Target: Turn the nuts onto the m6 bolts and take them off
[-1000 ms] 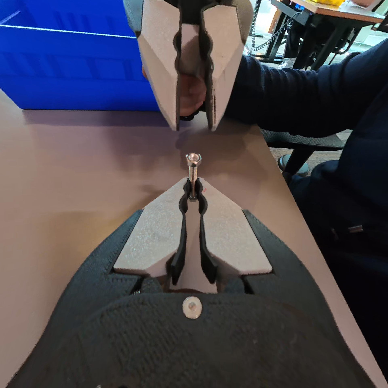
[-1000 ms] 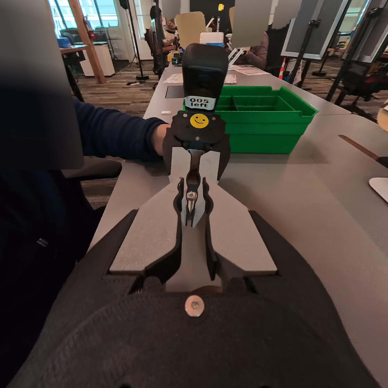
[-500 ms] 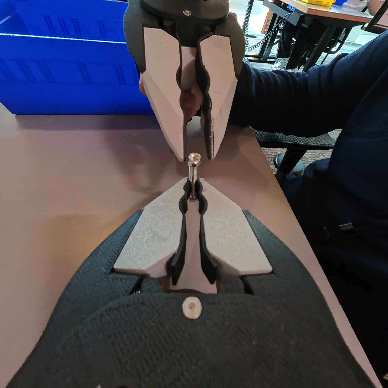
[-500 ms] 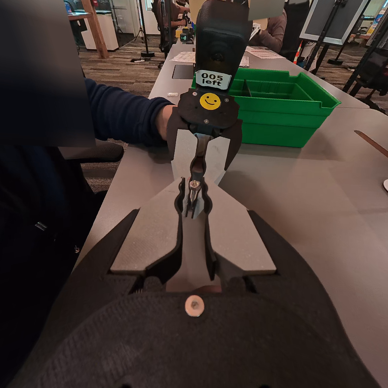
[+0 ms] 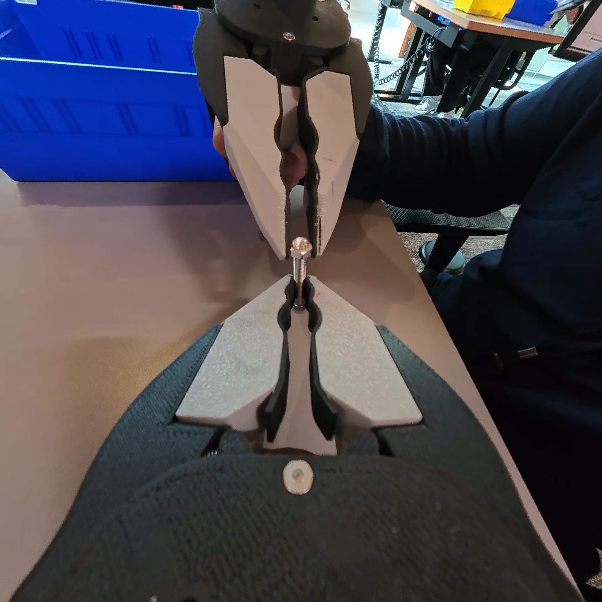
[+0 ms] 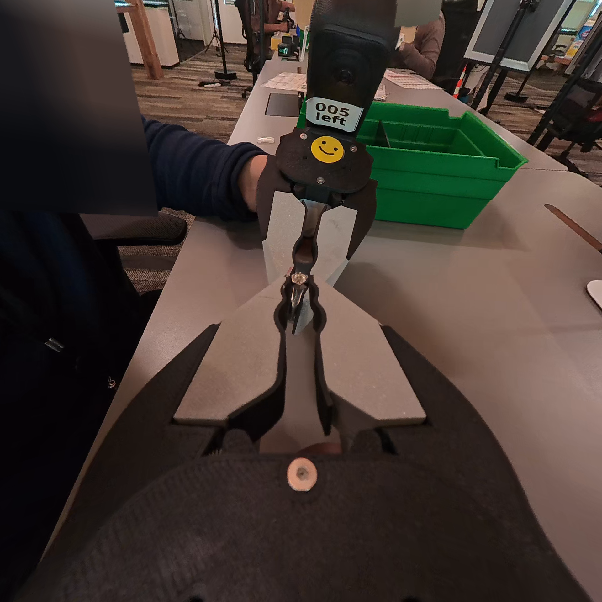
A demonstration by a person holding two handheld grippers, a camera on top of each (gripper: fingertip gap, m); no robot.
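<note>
My left gripper (image 5: 299,280) is shut on the shank of a silver M6 bolt (image 5: 298,270), which points away from it above the table. A hex nut (image 5: 301,250) sits on the bolt's far end. My right gripper (image 5: 301,255) faces the left one tip to tip, and its fingertips close on the nut from both sides. In the right wrist view the nut (image 6: 299,278) sits between the tips of my right gripper (image 6: 298,281), with the left gripper (image 6: 298,325) just behind it.
A blue bin (image 5: 97,114) stands behind the right gripper on the grey table (image 5: 114,277). A green bin (image 6: 439,182) stands behind the left gripper. The person's dark sleeve (image 5: 456,156) and body lie along the table's edge. A white object (image 6: 594,293) lies at the far right. Less than 4 cm separates the two grippers' tips.
The right gripper has moved in toward the left one, from well clear of the bolt to its tip, and its fingers have narrowed onto the nut. The left gripper keeps holding the bolt.
</note>
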